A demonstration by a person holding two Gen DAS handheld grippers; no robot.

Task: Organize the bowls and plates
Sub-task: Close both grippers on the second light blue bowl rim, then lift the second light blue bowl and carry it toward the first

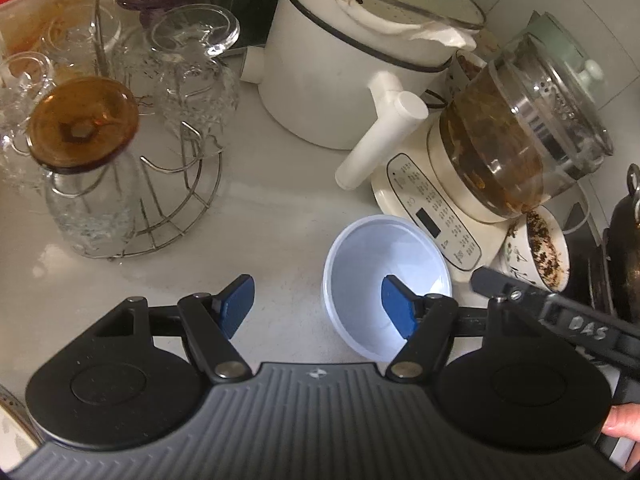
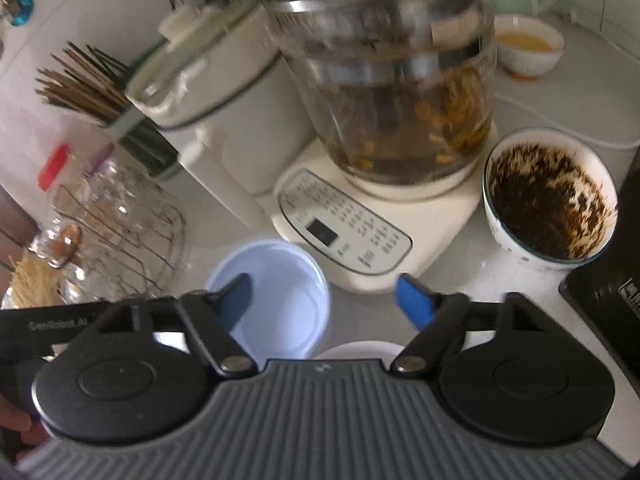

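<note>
A pale blue plastic bowl (image 1: 386,276) stands empty on the white counter in front of the kettle base. My left gripper (image 1: 320,304) is open; its right blue fingertip sits over the bowl's inside and the left one is over bare counter. In the right wrist view the same bowl (image 2: 276,296) lies under my open right gripper (image 2: 328,300), whose left fingertip is over the bowl. A white rim (image 2: 360,350) peeks out just below the bowl. A patterned bowl with dark tea dregs (image 2: 550,200) stands at the right; it also shows in the left wrist view (image 1: 536,252).
A cream kettle base with a glass pot of brown tea (image 1: 516,128) stands behind the bowl. A white cooker (image 1: 344,60) is beside it. A wire rack with upturned glasses (image 1: 132,128) fills the left. A small bowl of yellow liquid (image 2: 526,44) sits far back; a black appliance (image 2: 608,272) is at the right edge.
</note>
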